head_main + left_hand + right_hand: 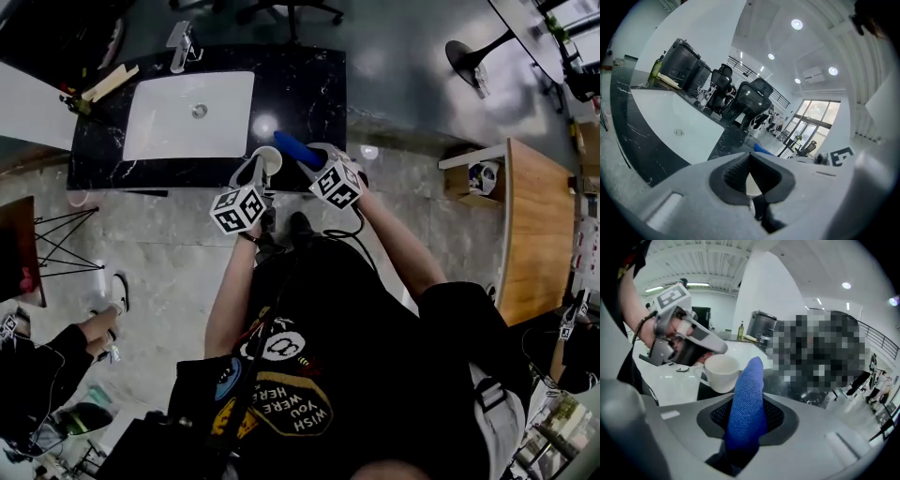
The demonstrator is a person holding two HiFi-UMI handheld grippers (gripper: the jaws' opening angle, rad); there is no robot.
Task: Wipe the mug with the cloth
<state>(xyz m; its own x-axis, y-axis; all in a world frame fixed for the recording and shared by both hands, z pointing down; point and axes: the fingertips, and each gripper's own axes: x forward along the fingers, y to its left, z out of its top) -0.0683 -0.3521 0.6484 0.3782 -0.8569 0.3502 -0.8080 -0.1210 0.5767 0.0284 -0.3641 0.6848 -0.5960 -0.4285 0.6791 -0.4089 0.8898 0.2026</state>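
Note:
In the head view my left gripper (255, 170) holds a white mug (268, 159) above the front edge of the black counter (300, 84). Its jaws are shut on the mug, seen only as a white sliver (751, 179) between the pads in the left gripper view. My right gripper (314, 156) is shut on a blue cloth (296, 149). The cloth (747, 399) stands up from the jaws, its tip close beside the mug (723, 373); whether they touch is unclear. The left gripper (704, 357) grips the mug on its handle side.
A white sink (190, 114) with a faucet (181, 45) is set in the counter, left of the mug. A wooden table (539, 225) stands to the right. A seated person's legs (56, 356) show at lower left. Dark appliances (686, 65) stand behind the sink.

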